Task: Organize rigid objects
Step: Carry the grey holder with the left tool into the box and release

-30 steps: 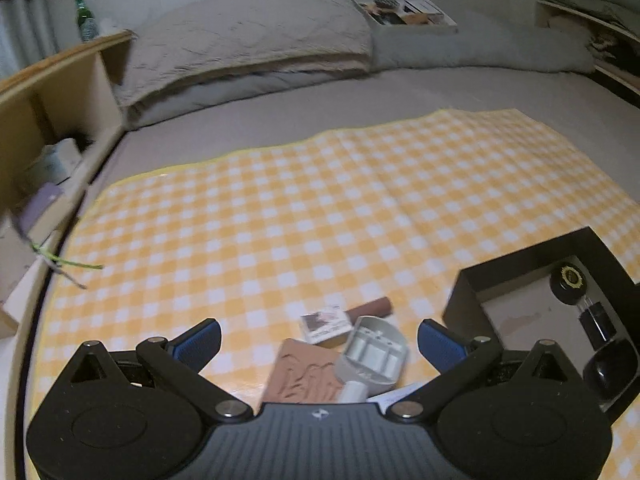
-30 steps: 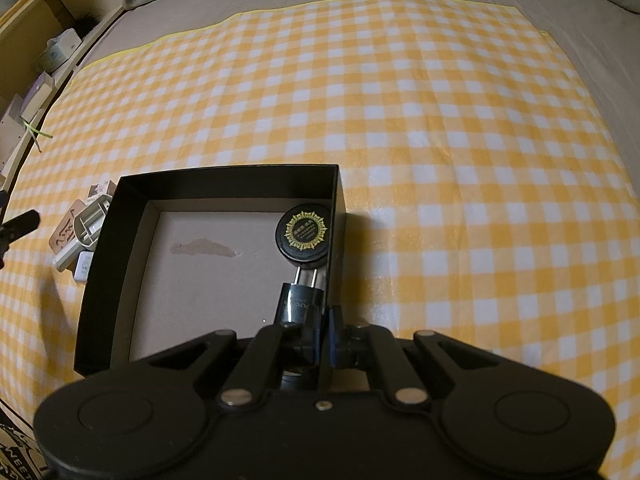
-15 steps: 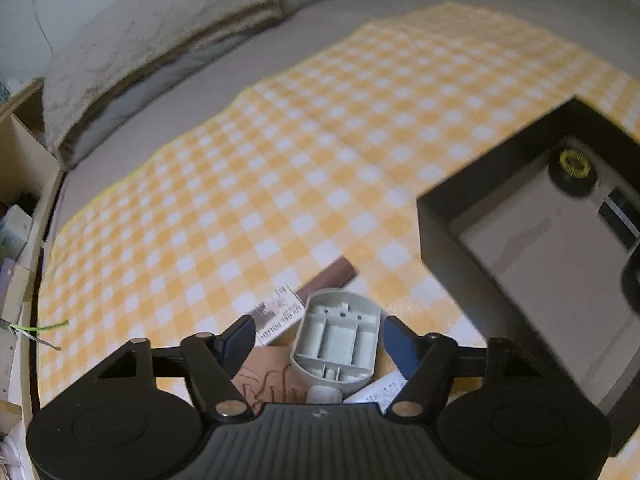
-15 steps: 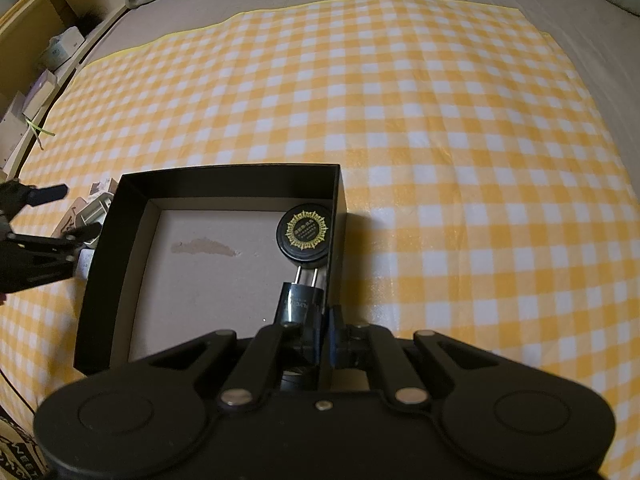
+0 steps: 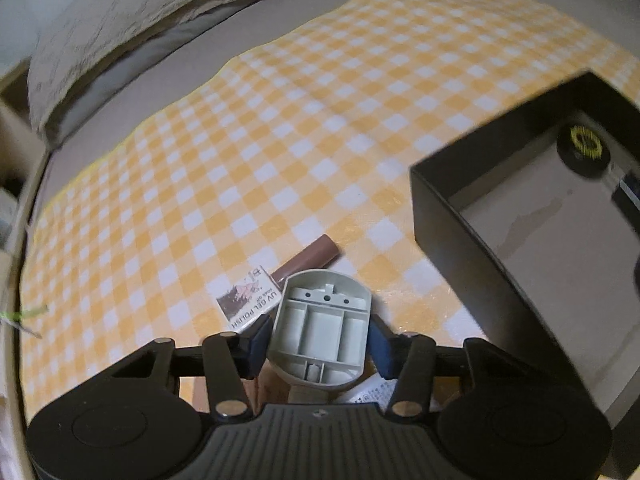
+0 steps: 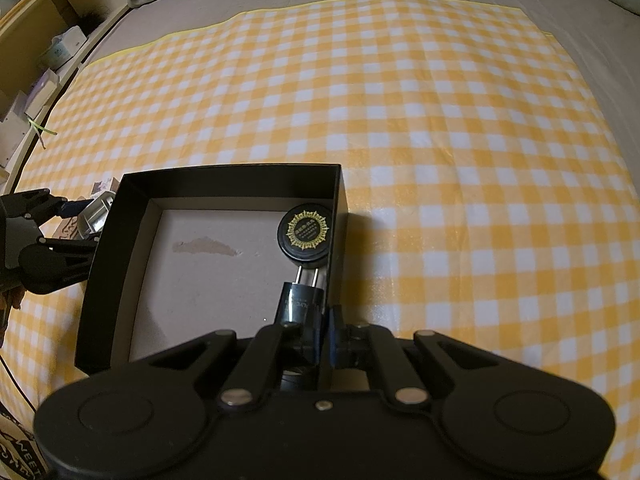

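You've got the yellow checked cloth (image 6: 400, 100) spread over the bed, with the black box (image 6: 224, 174) sitting on it. Your right gripper (image 6: 326, 320) is pinched narrow on the box's right wall, next to the black plug (image 6: 298, 300) and round black tin (image 6: 306, 232) inside. Your left gripper (image 5: 318, 336) is clamped on the grey plastic tray (image 5: 320, 328), just left of the box, over a brown tube (image 5: 308, 260).

Black gripper (image 5: 320, 330), blue pads (image 5: 260, 332), silver screws.

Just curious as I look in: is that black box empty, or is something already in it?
Not empty. The box holds a round black tin with gold print and a black plug along its right wall.
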Action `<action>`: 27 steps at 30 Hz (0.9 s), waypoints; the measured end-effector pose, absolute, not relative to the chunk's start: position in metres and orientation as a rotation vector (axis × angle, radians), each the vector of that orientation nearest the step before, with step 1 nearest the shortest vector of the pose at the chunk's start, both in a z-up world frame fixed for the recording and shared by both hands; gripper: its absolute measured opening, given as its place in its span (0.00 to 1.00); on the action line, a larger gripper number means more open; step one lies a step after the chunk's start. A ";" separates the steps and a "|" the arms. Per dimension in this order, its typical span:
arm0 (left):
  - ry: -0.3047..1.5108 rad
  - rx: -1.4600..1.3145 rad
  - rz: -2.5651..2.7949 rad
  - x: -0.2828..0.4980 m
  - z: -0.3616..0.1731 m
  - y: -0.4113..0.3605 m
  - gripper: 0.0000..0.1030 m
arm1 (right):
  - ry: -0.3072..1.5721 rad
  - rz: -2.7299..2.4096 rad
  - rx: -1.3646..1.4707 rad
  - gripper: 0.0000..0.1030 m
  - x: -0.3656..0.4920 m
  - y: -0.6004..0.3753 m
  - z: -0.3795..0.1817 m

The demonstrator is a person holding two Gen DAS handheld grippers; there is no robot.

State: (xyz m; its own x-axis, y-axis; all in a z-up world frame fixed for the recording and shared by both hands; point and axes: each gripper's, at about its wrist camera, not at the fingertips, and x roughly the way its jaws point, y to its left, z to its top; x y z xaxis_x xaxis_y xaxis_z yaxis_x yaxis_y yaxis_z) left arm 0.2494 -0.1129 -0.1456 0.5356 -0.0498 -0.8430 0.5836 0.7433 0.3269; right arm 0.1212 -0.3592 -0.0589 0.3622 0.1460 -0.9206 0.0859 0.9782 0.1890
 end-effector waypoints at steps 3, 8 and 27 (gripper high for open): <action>0.958 0.545 -0.394 0.253 -0.137 -0.102 0.49 | 1.202 0.039 0.216 0.05 0.122 -0.360 -0.059; 0.963 0.390 -0.366 0.253 -0.122 -0.085 0.49 | 1.203 0.037 0.216 0.05 0.122 -0.359 -0.059; 0.891 -0.117 -0.514 0.216 -0.053 -0.109 0.48 | 1.202 0.033 0.210 0.05 0.123 -0.357 -0.059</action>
State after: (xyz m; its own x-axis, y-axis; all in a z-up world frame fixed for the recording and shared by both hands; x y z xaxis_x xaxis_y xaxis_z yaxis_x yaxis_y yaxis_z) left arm 0.2160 -0.1089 -0.0530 0.5167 -0.4749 -0.7124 0.3795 0.8729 -0.3066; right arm 0.1225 -0.3573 -0.0594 0.3627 0.1362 -0.9219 0.0862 0.9801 0.1787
